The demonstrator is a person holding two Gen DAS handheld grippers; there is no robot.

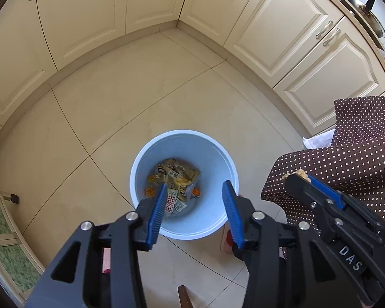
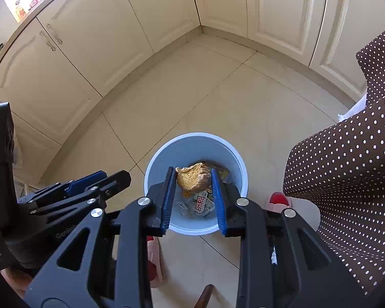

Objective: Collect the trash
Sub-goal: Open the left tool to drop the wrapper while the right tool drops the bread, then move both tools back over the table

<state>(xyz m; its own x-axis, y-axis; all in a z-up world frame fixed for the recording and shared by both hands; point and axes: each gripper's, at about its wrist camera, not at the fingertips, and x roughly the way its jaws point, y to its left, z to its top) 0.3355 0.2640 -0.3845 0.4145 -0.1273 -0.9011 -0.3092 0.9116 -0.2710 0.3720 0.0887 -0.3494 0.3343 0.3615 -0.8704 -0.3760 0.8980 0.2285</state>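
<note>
Trash bin [image 1: 213,154], pale blue, stands on the tiled floor [image 1: 115,107] right below both tools. Left wrist view: left hand-held gripper [image 1: 195,192] hangs over the bin mouth, jaws parted, nothing between the blue pads. Crumpled yellow wrapper [image 1: 182,177] and small printed cards already lie at the bin bottom. Right hand-held gripper [image 1: 299,175] shows at right edge, a yellowish scrap poking from its tip. Dotted brown cloth [image 1: 359,141] hangs beside it.

Right wrist view: right hand-held gripper [image 2: 193,179] is clamped on a yellow-brown spongy lump [image 2: 192,179], possibly bread or sponge, pads pressing both sides, held above the bin [image 2: 164,154]. Lump looks light, soft, squashes easily, not slippery; likely crumbly, so a pinch across the thick middle suits it. Left hand-held gripper [image 2: 115,177] seen from the side at left; its opening is hard to judge here.
</note>
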